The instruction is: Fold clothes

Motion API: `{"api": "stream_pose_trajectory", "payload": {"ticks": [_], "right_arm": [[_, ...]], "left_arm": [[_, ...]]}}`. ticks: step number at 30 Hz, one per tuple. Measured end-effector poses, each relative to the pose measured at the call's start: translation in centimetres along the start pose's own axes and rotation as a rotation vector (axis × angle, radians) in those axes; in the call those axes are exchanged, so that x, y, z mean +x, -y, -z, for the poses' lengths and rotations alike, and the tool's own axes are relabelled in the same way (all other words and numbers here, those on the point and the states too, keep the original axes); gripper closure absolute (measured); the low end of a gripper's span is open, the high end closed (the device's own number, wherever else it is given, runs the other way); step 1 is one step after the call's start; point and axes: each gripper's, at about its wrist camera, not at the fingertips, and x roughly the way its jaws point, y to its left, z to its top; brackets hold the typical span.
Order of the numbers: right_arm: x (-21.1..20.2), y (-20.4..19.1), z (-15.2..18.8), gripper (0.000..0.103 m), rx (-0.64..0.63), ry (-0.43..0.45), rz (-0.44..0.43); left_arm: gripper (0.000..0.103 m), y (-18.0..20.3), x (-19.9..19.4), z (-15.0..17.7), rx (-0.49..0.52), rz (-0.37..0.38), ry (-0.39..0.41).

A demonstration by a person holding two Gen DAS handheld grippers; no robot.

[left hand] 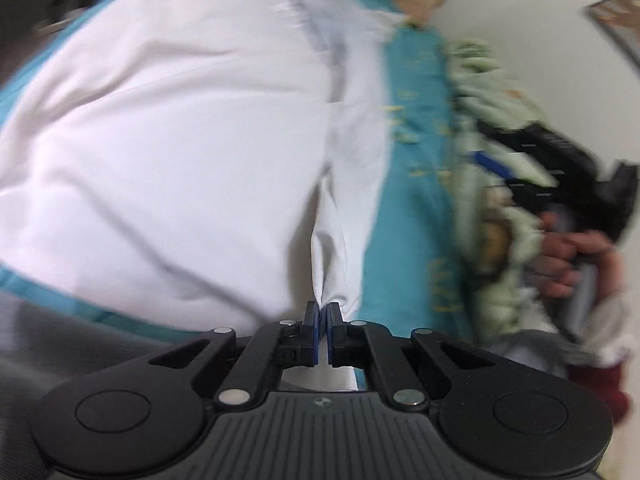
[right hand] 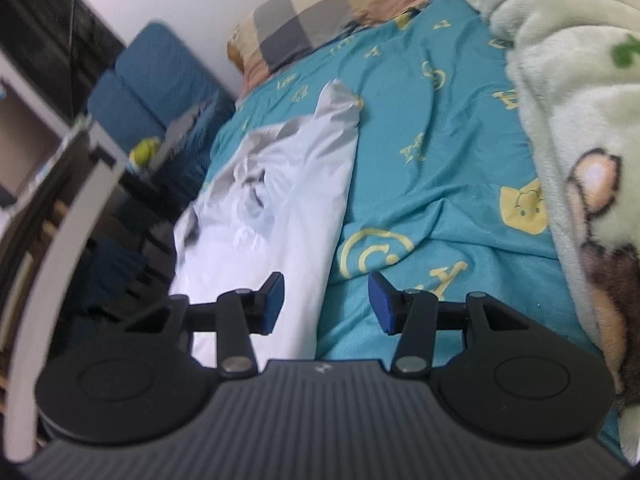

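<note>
White garment (left hand: 168,152) pinched in left tool (left hand: 322,312), right tool (right hand: 327,300) spread (sheet (right hand: 420,152) lettering unreadable).

One white garment (right hand: 276,200), one pillow (right hand: 320,12), one blanket (right hand: 568,92).

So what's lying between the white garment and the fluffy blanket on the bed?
Only bare teal bedsheet with yellow prints separates the white garment from the fluffy blanket; nothing else lies on that stretch. The right wrist view shows it clearly.
</note>
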Motion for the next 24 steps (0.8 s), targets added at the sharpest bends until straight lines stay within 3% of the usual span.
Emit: {"api": "stream_pose_trajectory", "payload": {"ticks": [5, 9, 12, 15, 21, 24], "right_arm": [[1.4, -2.3, 1.8, 0.053, -0.091, -0.062, -0.005], [1.8, -4.0, 3.1, 0.053, -0.134, -0.083, -0.006], [1.6, -4.8, 3.5, 0.053, -0.140, -0.076, -0.017], [1.5, -5.1, 3.7, 0.053, -0.127, -0.073, -0.038], [2.1, -5.1, 3.8, 0.053, -0.115, -0.084, -0.037], [2.7, -4.9, 3.7, 0.053, -0.100, -0.092, -0.039]], "left_arm": [[0.094, 1.1, 0.3, -0.4, 0.039, -0.020, -0.004], [0.059, 1.0, -1.8, -1.0, 0.031, 0.045, 0.042], [0.053, -0.2, -4.3, -3.0, 0.007, 0.083, 0.122], [0.043, -2.0, -6.5, -7.2, -0.016, 0.058, 0.230], [0.043, -7.0, -6.3, -18.4, -0.180, 0.018, 0.408], [0.043, -10.0, -5.2, -23.1, -0.278, 0.014, 0.448]]}}
